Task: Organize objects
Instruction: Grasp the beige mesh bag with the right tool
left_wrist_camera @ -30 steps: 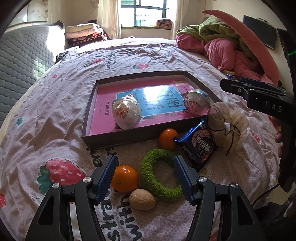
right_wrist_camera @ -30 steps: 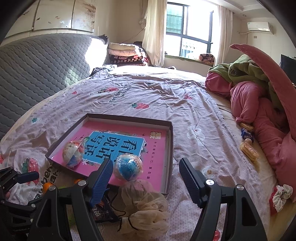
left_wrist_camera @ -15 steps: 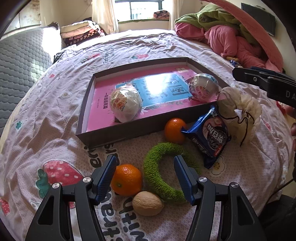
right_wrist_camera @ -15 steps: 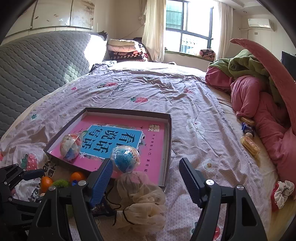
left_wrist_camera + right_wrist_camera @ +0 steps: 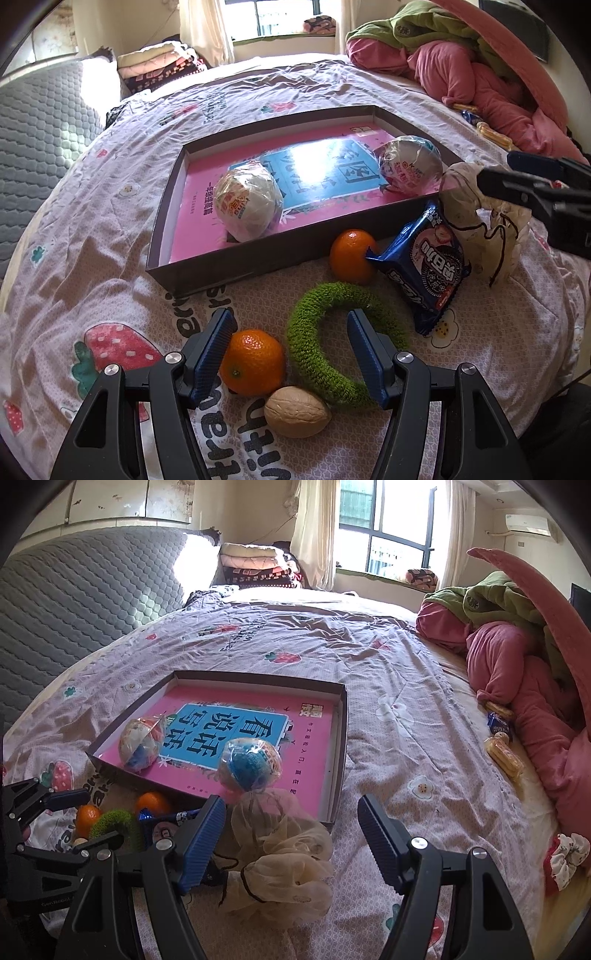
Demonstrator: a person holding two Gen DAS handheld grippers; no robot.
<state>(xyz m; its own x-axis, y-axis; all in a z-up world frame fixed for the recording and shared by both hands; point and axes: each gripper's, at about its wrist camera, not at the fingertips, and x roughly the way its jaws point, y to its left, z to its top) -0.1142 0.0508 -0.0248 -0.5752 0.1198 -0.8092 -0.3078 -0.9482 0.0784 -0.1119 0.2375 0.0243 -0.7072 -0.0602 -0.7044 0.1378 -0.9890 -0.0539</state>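
Left tongs [image 5: 286, 349] wide, holding nothing, low over the bed [image 5: 92, 280]. Between the jaws: near orange [image 5: 253, 362] against the left pad, and the left arc of the green ring [image 5: 321, 347]; the right pad sits inside the ring's opening. Walnut [image 5: 297, 411] just below, touching orange and ring. My guess is the near orange is the target, but the ring is also in the gap, so a close could catch both.

Right tongs [image 5: 291, 834] wide, empty, hovering over the cream mesh pouf [image 5: 284, 853], which lies just beside the box's near corner.

Next out: second orange [image 5: 351, 254] against the box's front wall, blue cookie pack [image 5: 428, 269] touching it and leaning toward the pouf.

Beyond: shallow box [image 5: 162, 236] with a pink book [image 5: 199, 229] flat on its floor. Two wrapped toy eggs inside: one front-left [image 5: 247, 206], one right [image 5: 408, 168].

Progress, judged from layout: early. Two eggs in the box; two oranges, walnut, ring, cookie pack and pouf all outside on the bed. Six items left if everything goes in the box.

Far right edge of the bed, by the pink bedding [image 5: 524, 686]: more snack packs [image 5: 502, 738] and a scrunchie [image 5: 565, 860]. Can't tell if they're in scope.
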